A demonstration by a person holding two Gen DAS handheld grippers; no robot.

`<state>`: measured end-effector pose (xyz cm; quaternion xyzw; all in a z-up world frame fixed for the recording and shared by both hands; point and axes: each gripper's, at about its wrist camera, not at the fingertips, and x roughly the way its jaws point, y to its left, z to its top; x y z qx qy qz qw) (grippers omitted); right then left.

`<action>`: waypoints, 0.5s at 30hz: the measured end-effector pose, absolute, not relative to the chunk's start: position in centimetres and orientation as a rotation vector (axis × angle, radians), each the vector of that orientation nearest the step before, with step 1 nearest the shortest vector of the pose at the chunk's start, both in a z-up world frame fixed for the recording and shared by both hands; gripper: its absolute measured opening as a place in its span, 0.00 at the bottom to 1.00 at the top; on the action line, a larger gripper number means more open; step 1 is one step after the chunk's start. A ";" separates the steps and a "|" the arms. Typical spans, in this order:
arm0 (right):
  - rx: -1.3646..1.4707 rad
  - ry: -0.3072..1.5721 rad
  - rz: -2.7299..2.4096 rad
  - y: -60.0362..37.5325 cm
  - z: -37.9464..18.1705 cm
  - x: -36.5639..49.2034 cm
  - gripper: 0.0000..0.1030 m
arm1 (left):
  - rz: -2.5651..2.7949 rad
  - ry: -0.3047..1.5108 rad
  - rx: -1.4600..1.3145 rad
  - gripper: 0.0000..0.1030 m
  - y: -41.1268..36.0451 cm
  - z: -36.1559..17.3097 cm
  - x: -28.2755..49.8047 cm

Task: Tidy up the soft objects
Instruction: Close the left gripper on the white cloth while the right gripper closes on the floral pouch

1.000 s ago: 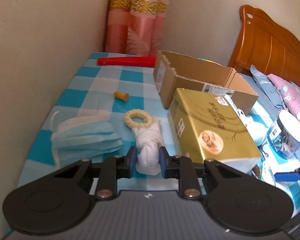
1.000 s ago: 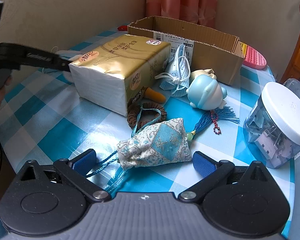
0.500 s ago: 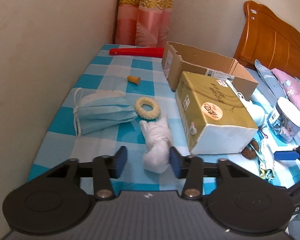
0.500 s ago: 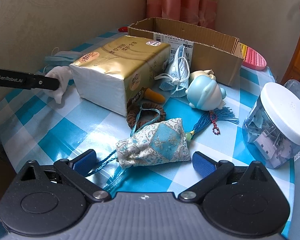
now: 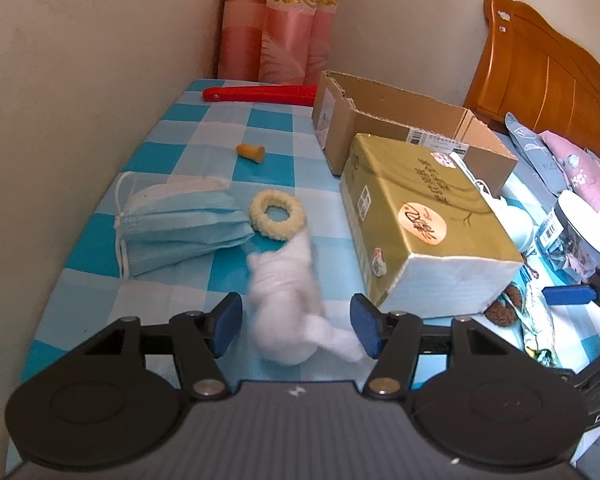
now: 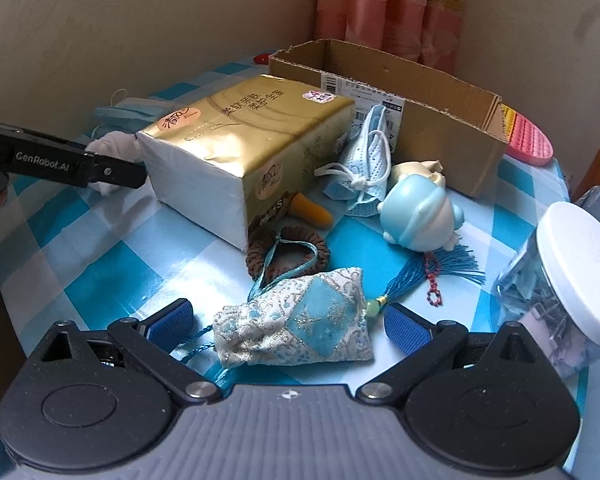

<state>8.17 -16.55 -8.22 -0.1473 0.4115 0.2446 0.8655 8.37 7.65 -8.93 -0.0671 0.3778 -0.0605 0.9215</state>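
The checked blue tabletop point(image 5: 204, 136) carries everything. Largest on it is the cardboard box point(image 5: 396, 124), open-topped, toward the far edge near the curtain point(image 5: 284, 24). Just in front of the box lies the gold tissue pack point(image 5: 424, 216), near the middle of the tabletop.

The left gripper point(image 5: 296, 326) hangs over the near edge on the wall side. Its jaws have just been opening and now stand apart, with the white cloth point(image 5: 288, 304) lying on the tabletop between them; the cloth is blurred, one corner of it reaches the right-hand pad, and neither pad presses on it. The right gripper point(image 6: 288, 322) is over the near edge on the other side of the tissue pack, jaws spread wide around the embroidered pouch point(image 6: 300, 326), which lies flat between the pads with gaps on both sides.

A clear jar point(image 6: 560, 280) with a white lid stands toward the right edge. The blue face masks point(image 5: 180, 224) are stacked along the wall-side edge, beyond the white cloth. A pale blue toy point(image 6: 420, 216) sits in front of the box, with another mask point(image 6: 364, 168) leaning beside it. The cream hair tie point(image 5: 276, 216) lies between the stacked masks and the tissue pack, touching the far end of the cloth. A brown hair tie point(image 6: 288, 248) lies against the pack's near corner, just beyond the pouch.
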 end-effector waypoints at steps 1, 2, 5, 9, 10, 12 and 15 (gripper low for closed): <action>-0.302 0.863 0.520 -16.6 -8.2 8.2 0.98 | -0.123 0.776 -0.137 0.58 7.6 -8.9 8.5; -0.297 0.864 0.521 -16.6 -8.2 8.2 0.98 | -0.123 0.776 -0.140 0.57 7.6 -8.9 8.6; -0.291 0.857 0.512 -16.7 -8.1 8.2 0.91 | -0.124 0.775 -0.142 0.55 7.5 -8.9 8.7; -0.285 0.859 0.488 -16.9 -7.8 8.4 0.78 | -0.116 0.778 -0.133 0.40 7.3 -8.9 8.8; -0.284 0.861 0.481 -16.9 -7.7 8.3 0.74 | -0.113 0.780 -0.129 0.38 7.3 -8.8 8.9; -0.286 0.865 0.474 -16.9 -7.5 8.1 0.71 | -0.107 0.787 -0.121 0.34 7.3 -8.7 9.0; -0.291 0.857 0.460 -16.9 -7.2 7.6 0.65 | -0.111 0.792 -0.125 0.33 7.4 -8.5 8.9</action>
